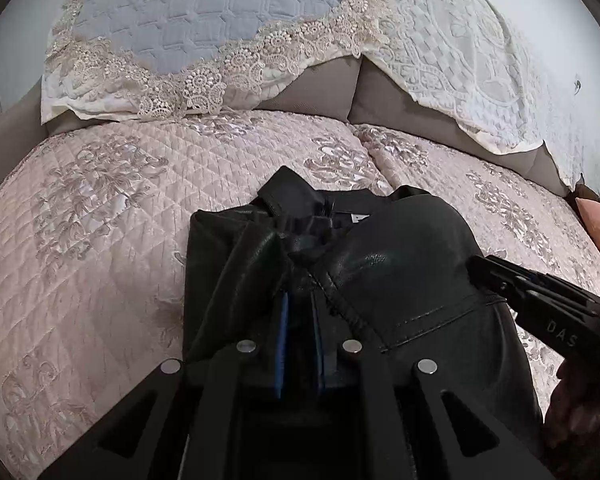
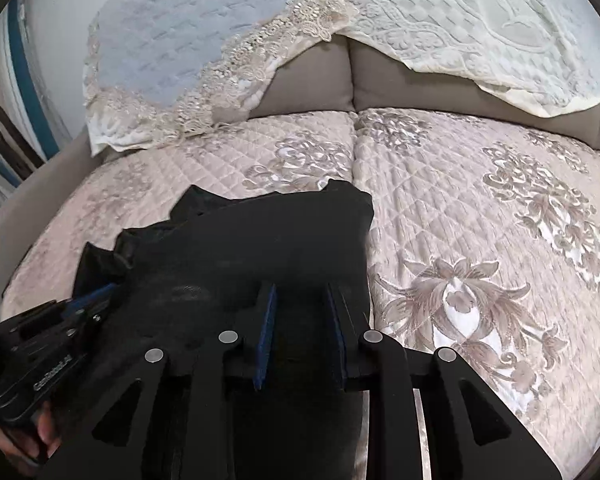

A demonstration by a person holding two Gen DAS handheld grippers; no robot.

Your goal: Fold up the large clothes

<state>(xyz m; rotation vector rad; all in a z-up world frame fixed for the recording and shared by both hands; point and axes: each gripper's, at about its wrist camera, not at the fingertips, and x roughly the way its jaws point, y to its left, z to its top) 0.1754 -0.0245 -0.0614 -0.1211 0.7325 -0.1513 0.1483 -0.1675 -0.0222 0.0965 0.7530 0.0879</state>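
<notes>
Since the black leather jacket (image 1: 380, 280) lies bunched on the quilted pink sofa cover (image 1: 100, 240), collar toward the backrest and both sleeves drawn in across the chest, it looks like a heavy, thick garment that holds creases stiffly rather than draping. Its glossy surface will probably be slippery between pads, so a hold on a doubled edge, a seam or the collar should serve better than a pinch on a flat panel. The left tongs (image 1: 300, 312) are nearly shut, and dark fabric runs between the blue pads (whether they truly pinch it I cannot tell for certain, though it appears so). The right tongs (image 2: 300, 320) stand partly apart over the jacket's right side, with leather lying between the pads but no clear press on it. Lace-edged throws (image 1: 204, 40) hang over the backrest behind, well apart from the jacket
</notes>
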